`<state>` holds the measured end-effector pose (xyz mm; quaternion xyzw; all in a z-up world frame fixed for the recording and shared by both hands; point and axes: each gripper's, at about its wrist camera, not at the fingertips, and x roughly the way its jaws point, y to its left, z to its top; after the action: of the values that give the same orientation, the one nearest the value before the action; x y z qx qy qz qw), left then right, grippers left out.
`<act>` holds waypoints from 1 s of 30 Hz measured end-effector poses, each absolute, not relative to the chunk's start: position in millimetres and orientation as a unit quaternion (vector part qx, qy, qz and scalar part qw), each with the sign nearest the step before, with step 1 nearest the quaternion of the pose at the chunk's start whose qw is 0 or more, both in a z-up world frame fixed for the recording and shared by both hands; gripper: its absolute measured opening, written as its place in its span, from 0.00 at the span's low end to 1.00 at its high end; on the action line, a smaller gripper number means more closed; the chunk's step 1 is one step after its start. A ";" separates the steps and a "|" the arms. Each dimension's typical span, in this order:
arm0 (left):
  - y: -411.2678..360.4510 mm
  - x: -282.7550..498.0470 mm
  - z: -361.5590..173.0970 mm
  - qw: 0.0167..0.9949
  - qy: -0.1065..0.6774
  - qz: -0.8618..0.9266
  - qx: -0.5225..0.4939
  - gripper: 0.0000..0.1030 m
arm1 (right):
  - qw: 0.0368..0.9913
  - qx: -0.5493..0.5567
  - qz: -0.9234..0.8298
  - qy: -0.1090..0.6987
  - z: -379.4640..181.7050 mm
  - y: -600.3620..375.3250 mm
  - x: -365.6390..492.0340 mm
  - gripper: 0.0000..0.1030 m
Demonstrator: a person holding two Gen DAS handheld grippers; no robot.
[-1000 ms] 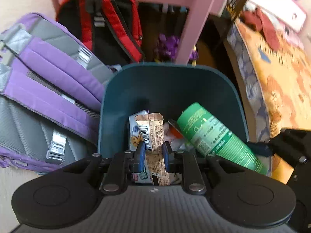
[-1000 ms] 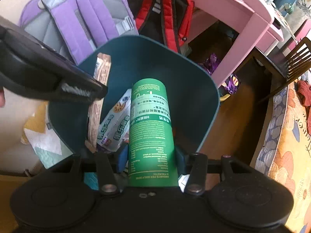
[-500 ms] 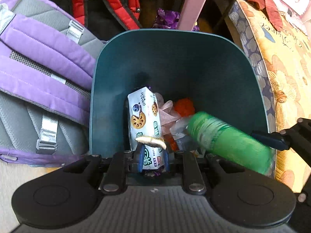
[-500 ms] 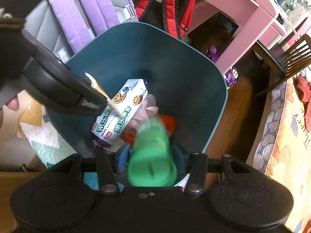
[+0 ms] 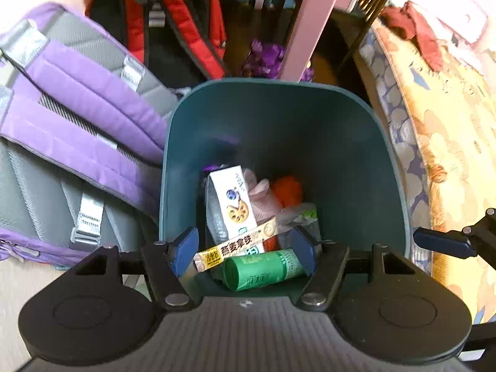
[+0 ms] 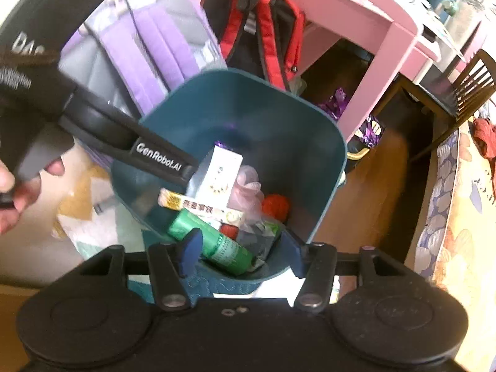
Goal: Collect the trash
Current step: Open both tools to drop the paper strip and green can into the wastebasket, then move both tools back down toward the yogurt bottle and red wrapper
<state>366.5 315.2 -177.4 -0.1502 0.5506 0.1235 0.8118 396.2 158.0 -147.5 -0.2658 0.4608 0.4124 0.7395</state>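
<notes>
Bedroom floor fills both views, crowded from left to right: a purple backpack (image 5: 77, 130) at the upper left of the frame, a red backpack (image 5: 173, 24) beside it, a pink counter leg (image 5: 316, 34) at top centre, and a patterned bedspread (image 5: 440, 142) down the right edge. I have the teal bin (image 5: 279, 117) centred under both tools, so anything let go falls inside. At the bottom of the bin lie a biscuit packet (image 5: 232, 201), a snack bar wrapper (image 5: 235, 245) and a green tube (image 5: 263, 268), on top of the other litter. My left hand-held gripper (image 5: 245, 248) is spreading its jaws, released, nothing between the pads. My right hand-held gripper (image 6: 238, 252) is likewise opening and empty above the tube.
</notes>
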 end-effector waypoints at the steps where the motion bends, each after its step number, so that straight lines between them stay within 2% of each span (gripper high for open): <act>1: 313.4 364.1 -172.5 0.816 0.544 0.122 -0.149 0.64 | 0.743 -0.257 0.414 0.458 -141.6 153.7 395.9 0.56; 12: 270.8 344.5 -104.3 0.866 0.472 0.100 -0.134 0.64 | 0.776 -0.176 0.425 0.431 -84.9 96.3 394.6 0.61; 14: 259.4 344.6 -93.6 0.872 0.463 0.097 -0.128 0.68 | 0.782 -0.163 0.428 0.424 -76.8 82.7 396.5 0.61; 18: 233.9 347.6 -74.7 0.883 0.446 0.088 -0.118 0.69 | 0.792 -0.139 0.429 0.412 -63.7 52.3 403.8 0.62; 20: 219.8 350.4 -68.1 0.886 0.441 0.084 -0.115 0.69 | 0.795 -0.127 0.431 0.408 -60.3 35.1 409.5 0.66; 30: 136.5 390.6 -66.1 0.885 0.429 0.116 -0.141 0.73 | 0.792 -0.112 0.454 0.392 -65.6 -61.7 471.2 0.71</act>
<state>390.6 136.5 -66.1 -0.1410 0.4292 0.1157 0.8846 471.2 -61.7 -65.6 -0.1118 0.3920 0.4537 0.7925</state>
